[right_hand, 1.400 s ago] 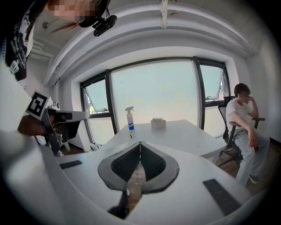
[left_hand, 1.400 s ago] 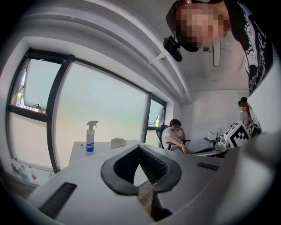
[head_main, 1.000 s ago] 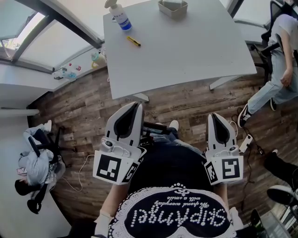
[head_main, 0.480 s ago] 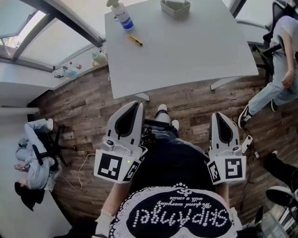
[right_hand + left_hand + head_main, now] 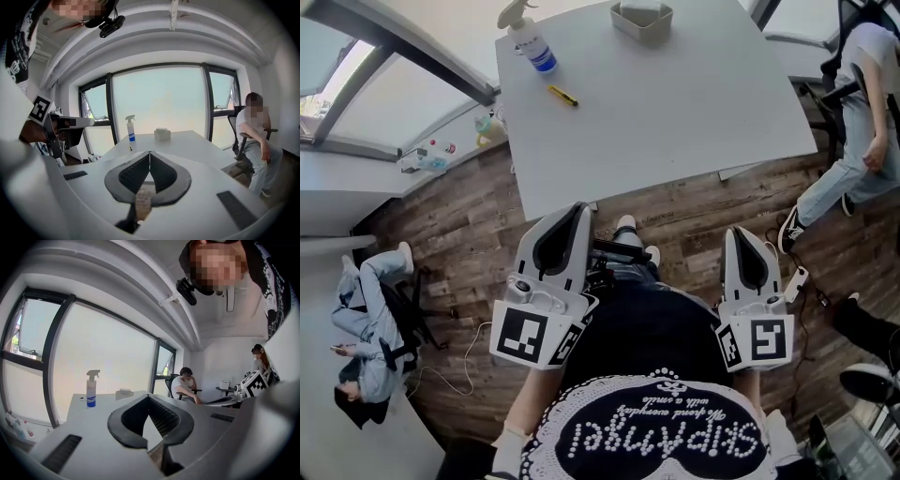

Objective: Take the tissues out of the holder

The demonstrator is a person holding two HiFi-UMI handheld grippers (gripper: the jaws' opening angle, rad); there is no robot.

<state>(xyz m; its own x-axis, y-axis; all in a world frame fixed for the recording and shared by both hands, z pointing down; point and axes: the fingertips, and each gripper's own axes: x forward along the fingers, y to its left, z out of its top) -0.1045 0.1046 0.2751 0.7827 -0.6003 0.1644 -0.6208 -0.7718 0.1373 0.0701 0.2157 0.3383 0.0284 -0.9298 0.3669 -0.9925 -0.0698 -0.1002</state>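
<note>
The grey tissue holder [image 5: 642, 17] with white tissues in it stands at the far end of the white table [image 5: 675, 112]. It also shows in the right gripper view as a small box [image 5: 162, 134], and in the left gripper view [image 5: 124, 393]. My left gripper [image 5: 577, 210] and right gripper [image 5: 735, 232] are held low by my body, above the wooden floor and short of the table's near edge. Both have their jaws shut with nothing between them, as the left gripper view [image 5: 149, 397] and the right gripper view [image 5: 149, 153] show.
A spray bottle [image 5: 528, 42] with a blue label and a yellow marker [image 5: 562, 95] lie on the table's far left. One person sits on a chair at the right [image 5: 862, 122], another at the lower left [image 5: 366, 323]. A low windowsill [image 5: 356, 159] runs along the left.
The head view has shifted a little, so the table sits slightly lower and further left in the picture. Both grippers stay shut in about the same place by my body.
</note>
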